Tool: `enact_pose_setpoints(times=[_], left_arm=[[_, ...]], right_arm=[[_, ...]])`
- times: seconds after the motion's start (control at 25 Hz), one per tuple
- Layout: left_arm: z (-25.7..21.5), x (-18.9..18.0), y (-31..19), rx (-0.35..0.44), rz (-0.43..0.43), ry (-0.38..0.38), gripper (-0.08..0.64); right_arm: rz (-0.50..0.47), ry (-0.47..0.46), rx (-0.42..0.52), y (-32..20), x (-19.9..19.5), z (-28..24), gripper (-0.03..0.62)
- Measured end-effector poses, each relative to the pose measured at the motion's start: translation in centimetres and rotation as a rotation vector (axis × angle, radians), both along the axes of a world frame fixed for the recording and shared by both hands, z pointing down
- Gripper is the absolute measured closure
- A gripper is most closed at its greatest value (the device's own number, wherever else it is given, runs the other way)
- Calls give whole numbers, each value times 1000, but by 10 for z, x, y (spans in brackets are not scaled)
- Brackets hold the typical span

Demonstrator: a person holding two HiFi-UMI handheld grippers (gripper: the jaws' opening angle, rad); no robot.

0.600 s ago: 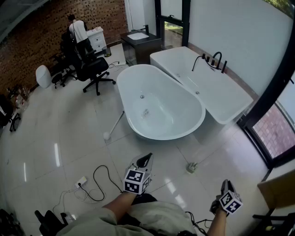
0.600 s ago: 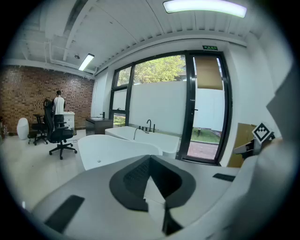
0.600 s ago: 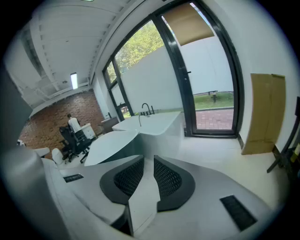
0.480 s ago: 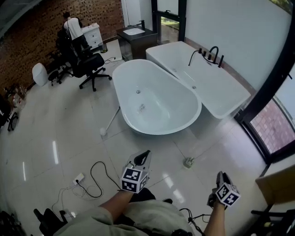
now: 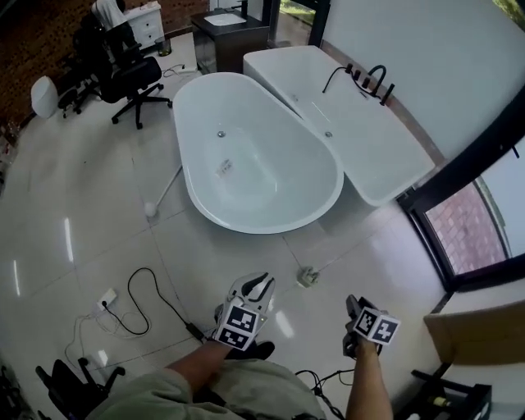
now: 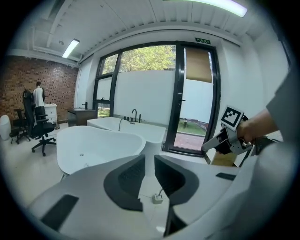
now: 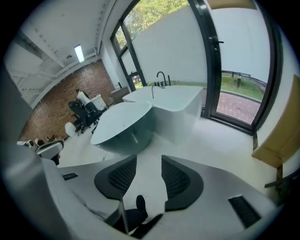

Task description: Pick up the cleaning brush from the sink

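The sink, a white basin on a dark cabinet, stands far off at the top of the head view, and I cannot make out a brush in it. My left gripper hangs low over the floor tiles, jaws a narrow gap apart with nothing between them. To its right, my right gripper is open and empty. In the left gripper view the sink shows small beyond the tubs, and the right gripper shows at the right.
A white oval bathtub lies ahead with a rectangular tub with a black tap beside it. A white long-handled tool leans at the oval tub. A small white plug box, a power strip with black cable, office chairs and a cardboard box stand around.
The head view has moved forward and left, so the tubs sit nearer and lower. The right gripper has shifted left and up in the view; the left one keeps its place.
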State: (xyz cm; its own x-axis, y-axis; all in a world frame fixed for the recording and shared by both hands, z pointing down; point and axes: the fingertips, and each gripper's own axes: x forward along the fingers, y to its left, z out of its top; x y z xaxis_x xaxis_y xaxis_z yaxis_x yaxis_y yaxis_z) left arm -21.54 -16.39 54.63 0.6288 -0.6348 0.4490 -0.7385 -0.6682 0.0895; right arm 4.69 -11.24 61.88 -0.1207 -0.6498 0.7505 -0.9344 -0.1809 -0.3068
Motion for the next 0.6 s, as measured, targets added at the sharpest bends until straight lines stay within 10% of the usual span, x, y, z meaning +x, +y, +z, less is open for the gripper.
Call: enact_pose_setpoints(times=[0.32, 0.6], left_arm=[[75, 30, -107, -39, 14, -119, 486], [208, 75, -155, -112, -149, -165, 486]], right_arm=[[-116, -6, -231, -138, 11, 121, 399], [-189, -53, -461, -222, 49, 365, 374]])
